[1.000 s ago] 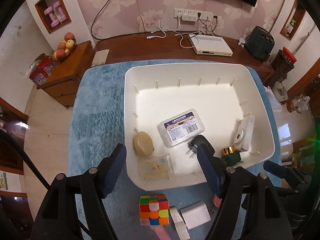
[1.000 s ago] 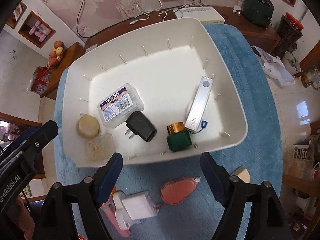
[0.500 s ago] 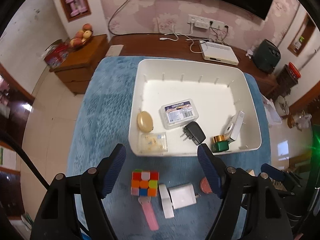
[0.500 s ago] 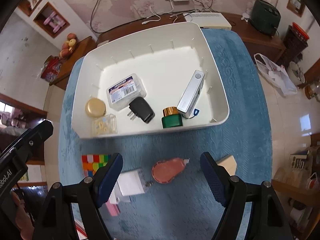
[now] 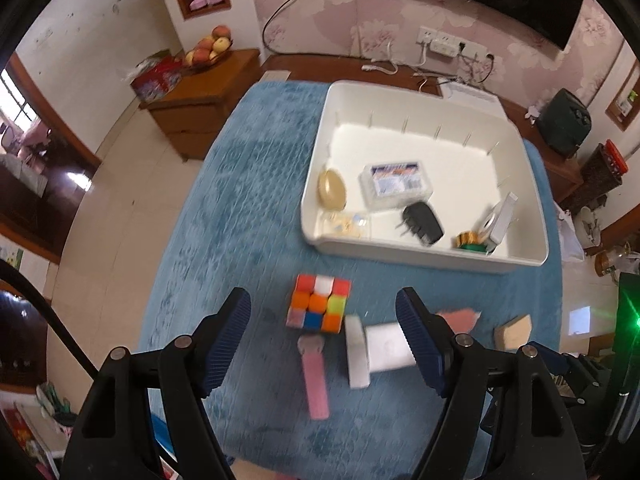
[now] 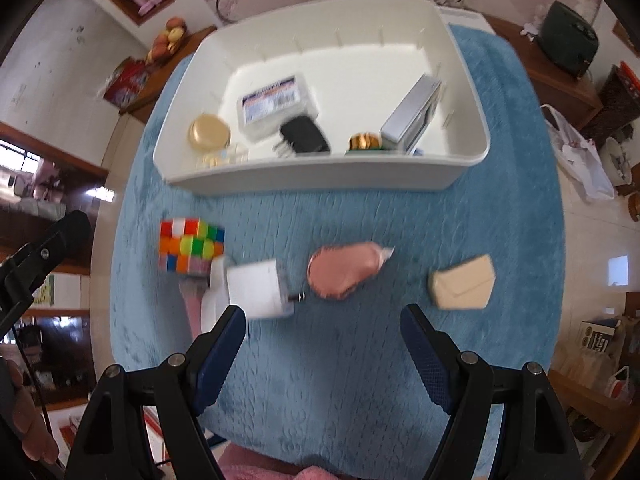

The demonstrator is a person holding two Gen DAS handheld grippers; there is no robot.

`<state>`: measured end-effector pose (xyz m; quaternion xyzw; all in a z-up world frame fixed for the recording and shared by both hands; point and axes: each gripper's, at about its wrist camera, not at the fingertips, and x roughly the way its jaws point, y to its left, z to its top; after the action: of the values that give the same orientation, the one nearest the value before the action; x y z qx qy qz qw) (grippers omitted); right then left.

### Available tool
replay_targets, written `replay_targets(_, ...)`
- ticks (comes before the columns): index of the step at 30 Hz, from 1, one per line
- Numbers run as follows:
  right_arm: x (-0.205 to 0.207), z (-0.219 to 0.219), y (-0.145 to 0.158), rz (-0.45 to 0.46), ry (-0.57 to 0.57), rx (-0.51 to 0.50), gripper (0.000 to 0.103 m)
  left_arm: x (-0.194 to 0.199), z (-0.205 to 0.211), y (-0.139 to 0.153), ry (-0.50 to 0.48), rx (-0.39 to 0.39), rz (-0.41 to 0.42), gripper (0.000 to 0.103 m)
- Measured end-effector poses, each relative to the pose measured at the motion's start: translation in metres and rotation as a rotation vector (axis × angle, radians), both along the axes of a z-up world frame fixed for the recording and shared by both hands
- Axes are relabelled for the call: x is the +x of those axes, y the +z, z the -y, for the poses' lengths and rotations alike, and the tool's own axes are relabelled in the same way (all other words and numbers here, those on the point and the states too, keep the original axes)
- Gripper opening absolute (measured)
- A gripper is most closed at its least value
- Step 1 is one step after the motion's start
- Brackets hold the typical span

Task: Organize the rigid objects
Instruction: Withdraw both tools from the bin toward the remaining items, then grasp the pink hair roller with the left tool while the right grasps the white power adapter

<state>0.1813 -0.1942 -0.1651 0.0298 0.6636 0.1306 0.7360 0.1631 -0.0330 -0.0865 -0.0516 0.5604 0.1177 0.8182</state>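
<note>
A white bin [image 5: 424, 258] [image 6: 320, 174] on the blue cloth holds a labelled clear box [image 5: 396, 186], a black plug [image 5: 422, 224], a tan round case [image 5: 332, 188], a green gold-capped jar [image 5: 472, 240] and a silver bar [image 6: 412, 114]. In front of the bin lie a colour cube [image 5: 318, 304] [image 6: 190, 246], a white charger [image 6: 256, 288], a pink strip [image 5: 316, 376], a pink oval [image 6: 344, 270] and a beige block [image 6: 462, 282]. My left gripper [image 5: 324, 340] hangs open above the cube and strip. My right gripper [image 6: 324, 356] is open, empty, nearer than the pink oval.
Blue textured cloth [image 6: 320, 380] covers the table. A wooden sideboard with a fruit bowl [image 5: 206, 50] stands at the back left, and a low shelf with a white router [image 5: 470, 94] and cables runs behind the bin. The other gripper [image 6: 44, 256] shows at the left edge.
Both grippers have drawn back from the bin toward the near table edge and rolled. The loose items in front of the bin now sit fully in view. Jaws stay equally wide.
</note>
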Motion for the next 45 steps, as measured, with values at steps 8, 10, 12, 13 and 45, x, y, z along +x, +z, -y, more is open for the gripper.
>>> replay_targets(8, -0.018, -0.011, -0.027, -0.071, 0.051, -0.017, 0.080, -0.028, -0.009, -0.025, 0.012, 0.000, -0.091, 0.078)
replay_targets(10, -0.021, -0.015, -0.035, -0.093, 0.055, -0.022, 0.080, -0.035, -0.013, -0.032, 0.007, 0.002, -0.114, 0.078)
replay_targets(12, -0.023, -0.020, -0.040, -0.105, 0.062, -0.028, 0.080, -0.040, -0.017, -0.038, 0.004, 0.002, -0.135, 0.078)
replay_targets(13, -0.023, -0.022, -0.042, -0.110, 0.063, -0.029, 0.080, -0.042, -0.020, -0.043, 0.003, 0.003, -0.154, 0.078)
replay_targets(45, -0.025, -0.010, -0.099, -0.323, -0.553, 0.172, 0.080, -0.013, -0.026, -0.136, -0.457, -0.129, -0.514, 0.078)
